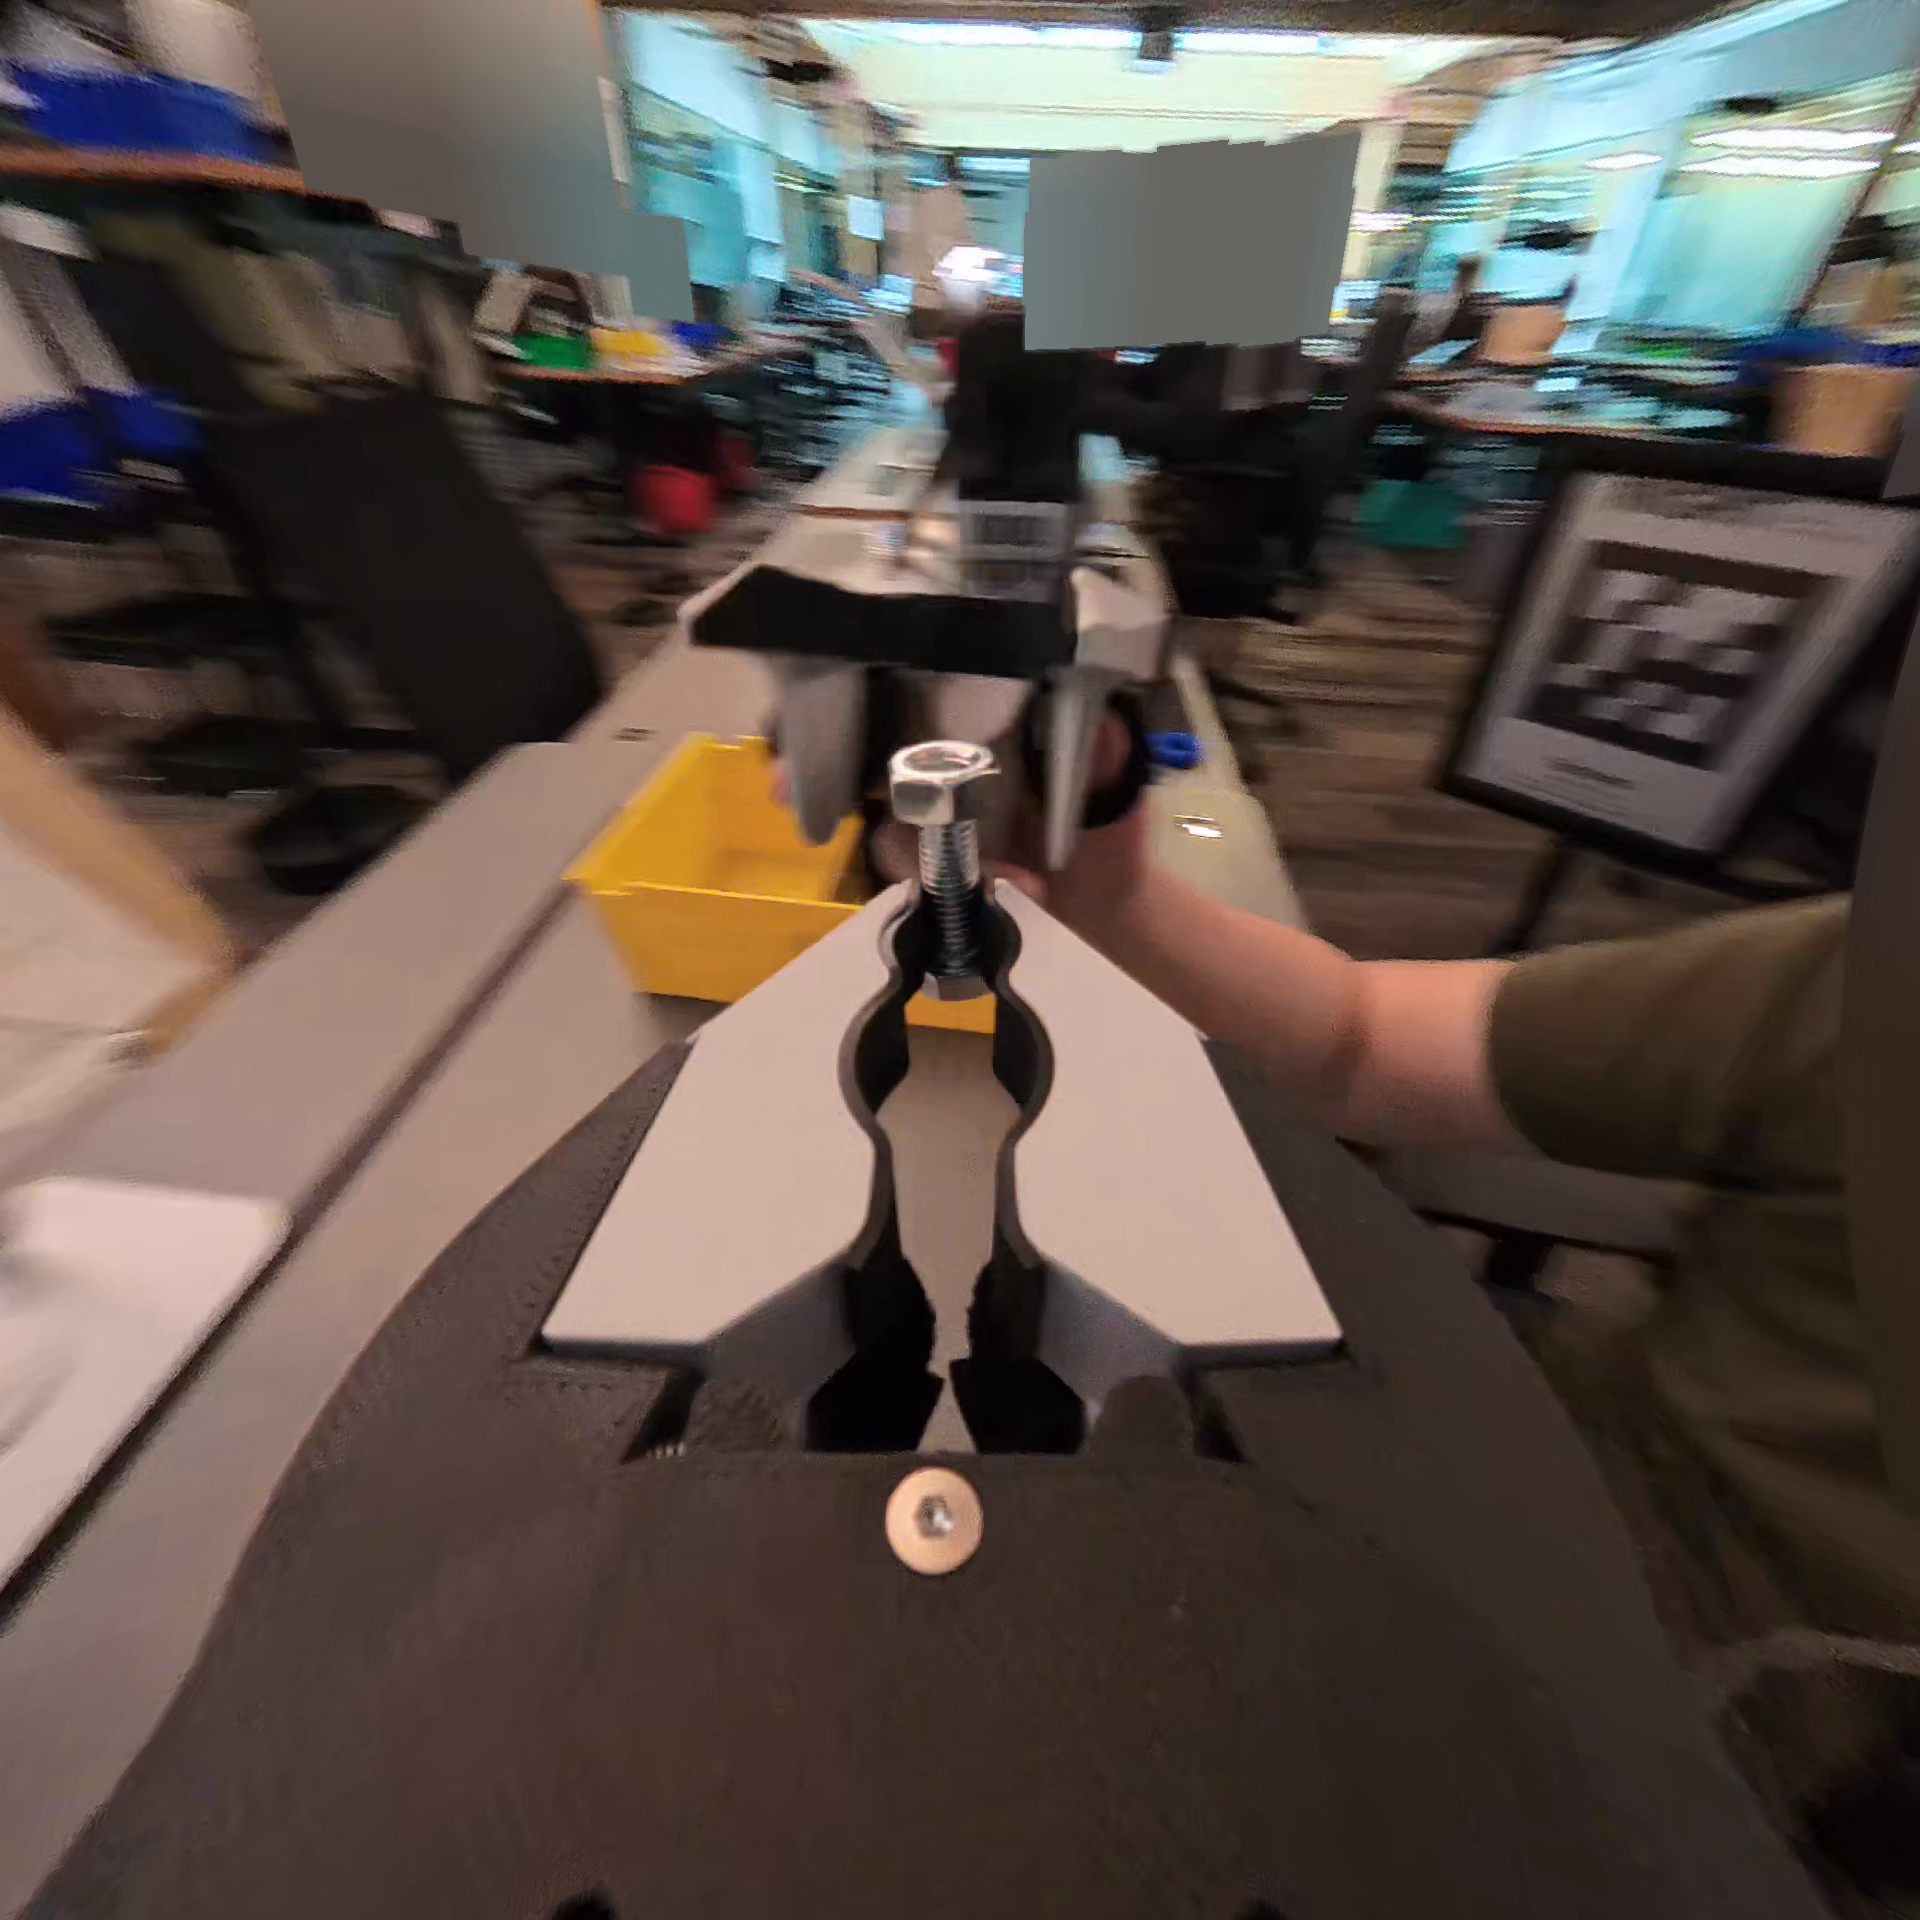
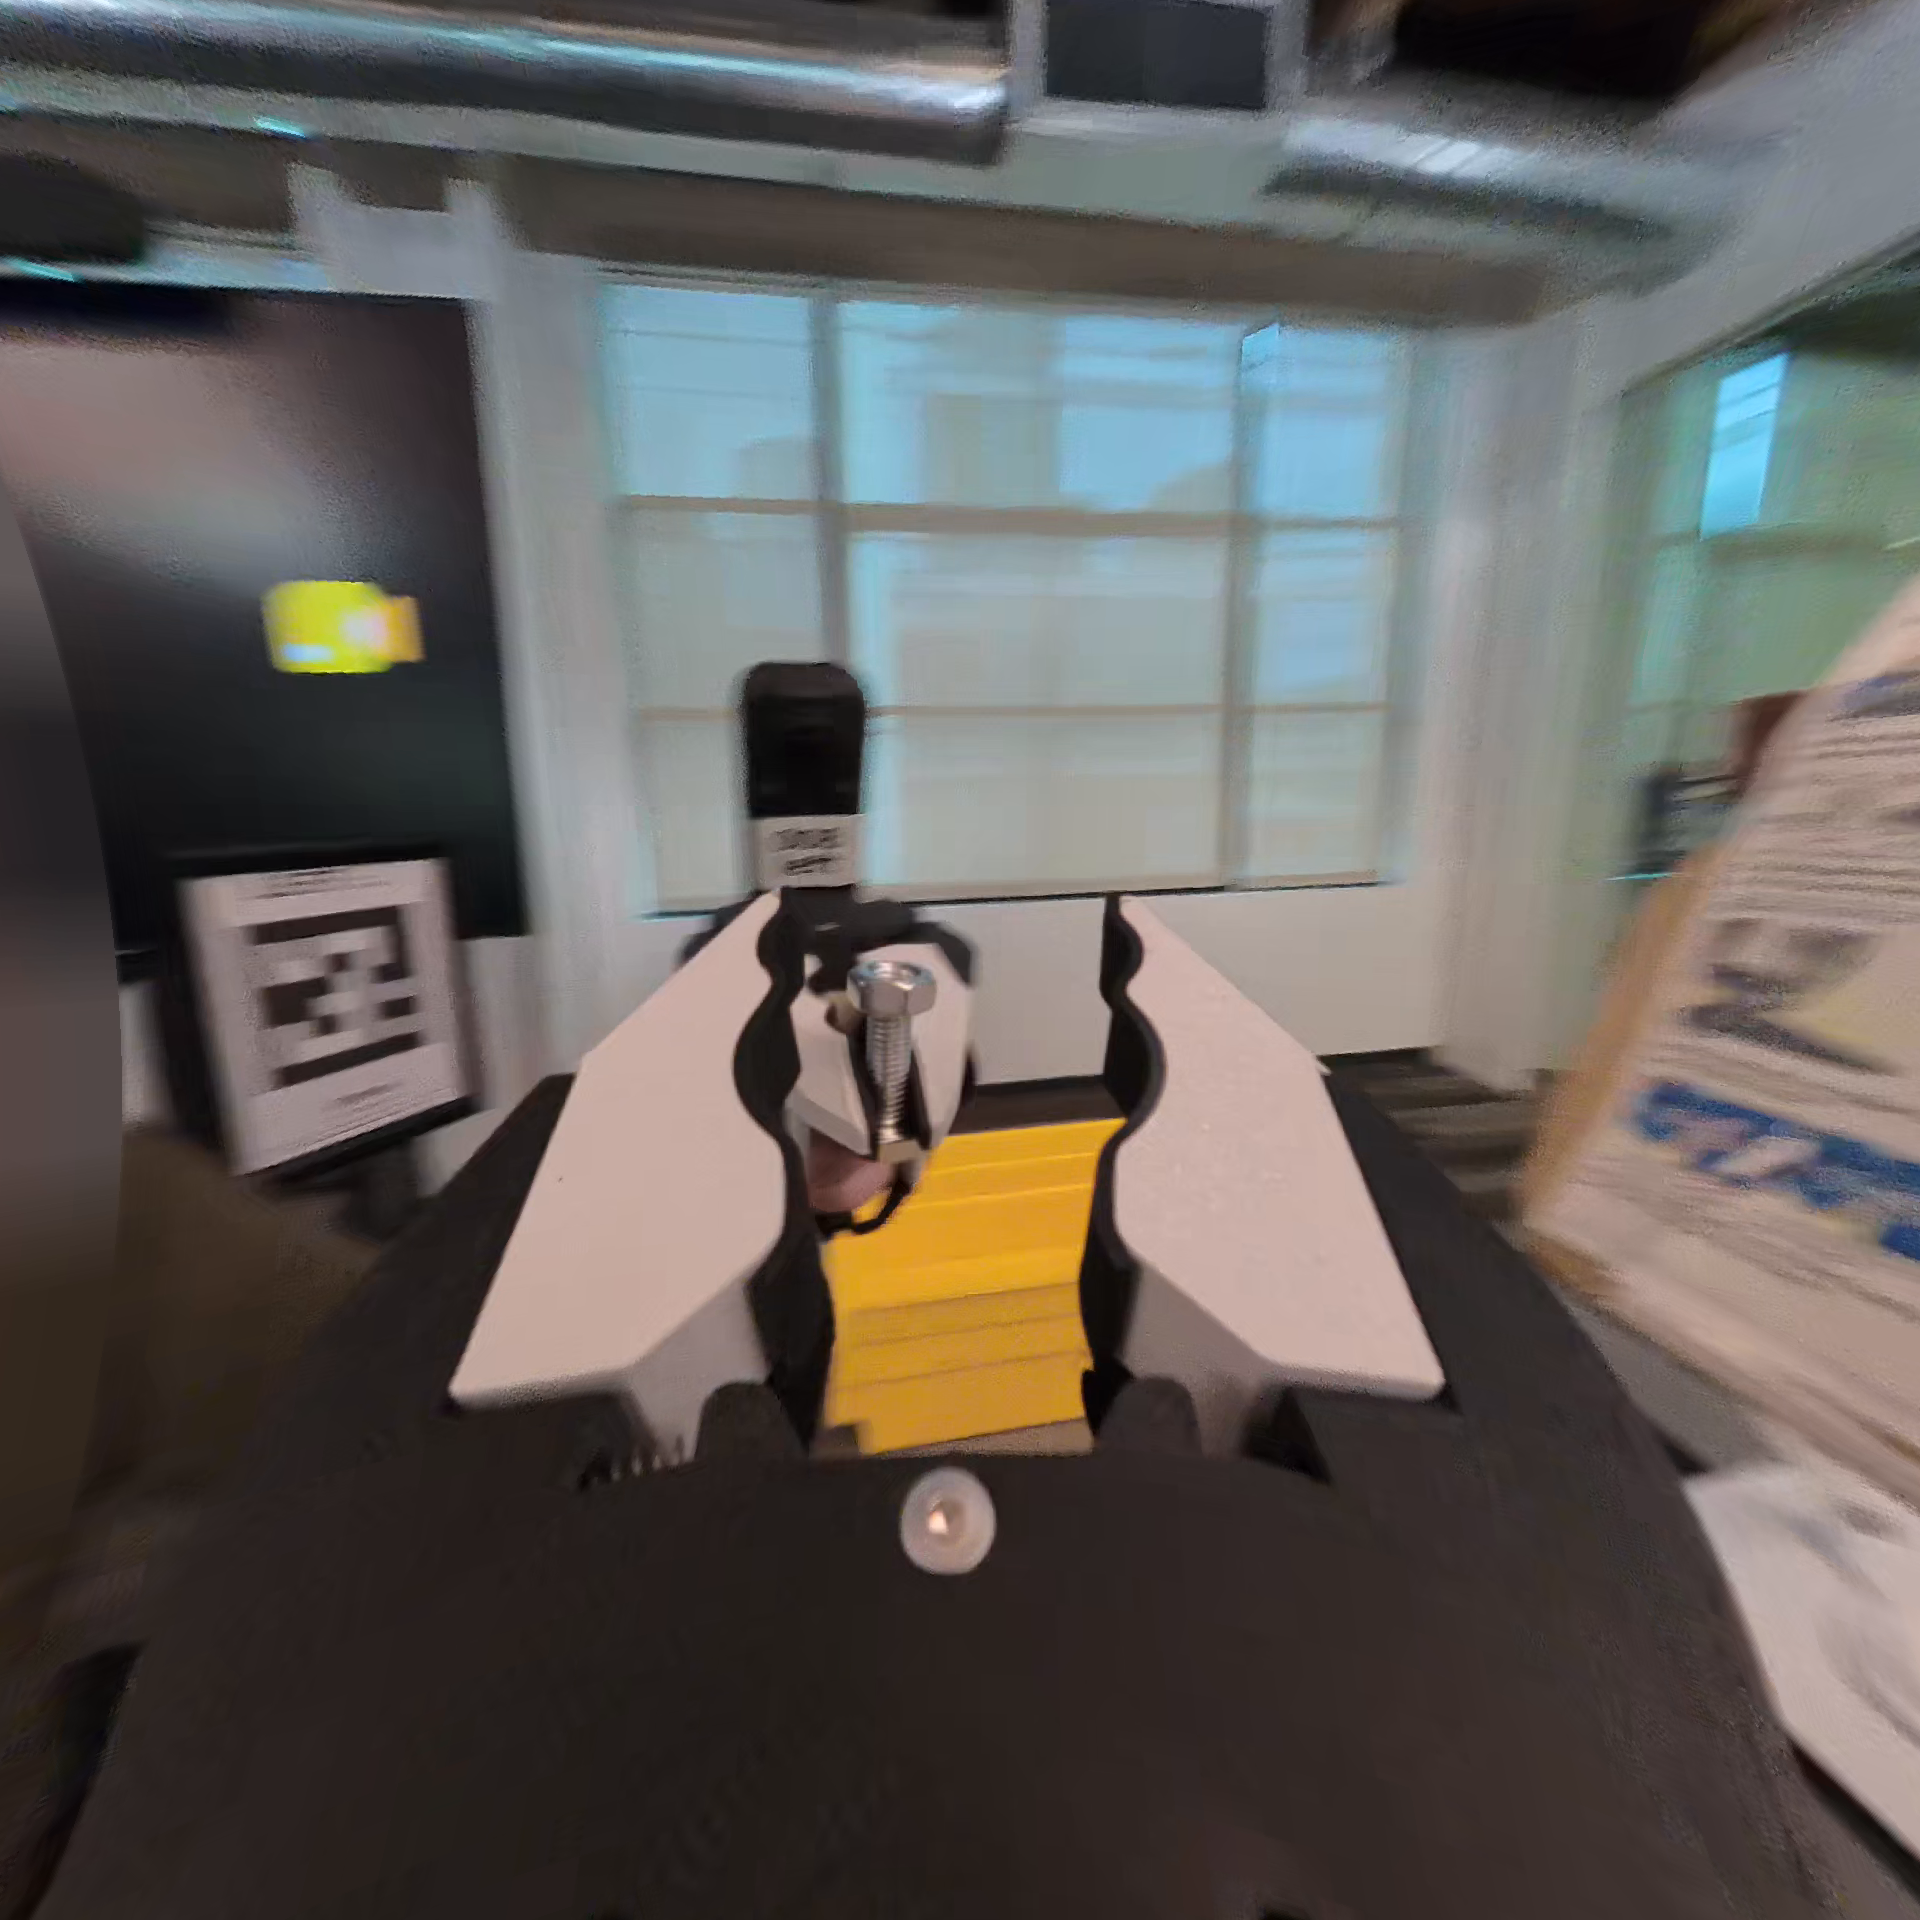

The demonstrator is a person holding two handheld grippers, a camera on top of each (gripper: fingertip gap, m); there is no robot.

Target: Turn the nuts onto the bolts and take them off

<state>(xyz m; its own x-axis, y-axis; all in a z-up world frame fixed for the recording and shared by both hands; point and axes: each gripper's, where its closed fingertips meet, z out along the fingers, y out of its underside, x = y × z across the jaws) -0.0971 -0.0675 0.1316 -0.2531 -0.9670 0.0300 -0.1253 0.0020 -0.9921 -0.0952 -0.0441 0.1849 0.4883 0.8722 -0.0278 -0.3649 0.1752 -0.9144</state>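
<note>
My left gripper [image 1: 951,914] is shut on a silver bolt [image 1: 948,894] and holds it upright, hex head at the bottom. A silver nut [image 1: 940,781] sits at the top of the thread. My right gripper [image 1: 940,847] faces it, open, with one finger on each side of the nut and touching neither. In the right wrist view the right gripper [image 2: 945,920] is wide open. Beyond it the left gripper [image 2: 896,1107] holds the bolt [image 2: 894,1070] with the nut [image 2: 891,985] on top, closer to my left finger.
A yellow bin [image 1: 717,873] stands on the grey table [image 1: 364,1039] under both grippers; it also shows in the right wrist view [image 2: 966,1299]. A person's forearm [image 1: 1299,1018] reaches in from the right. A framed marker board [image 1: 1683,665] stands at the right. Printed sheets [image 2: 1766,1039] are close by. The tips of one gripper are about 5 cm away from the tips of the other.
</note>
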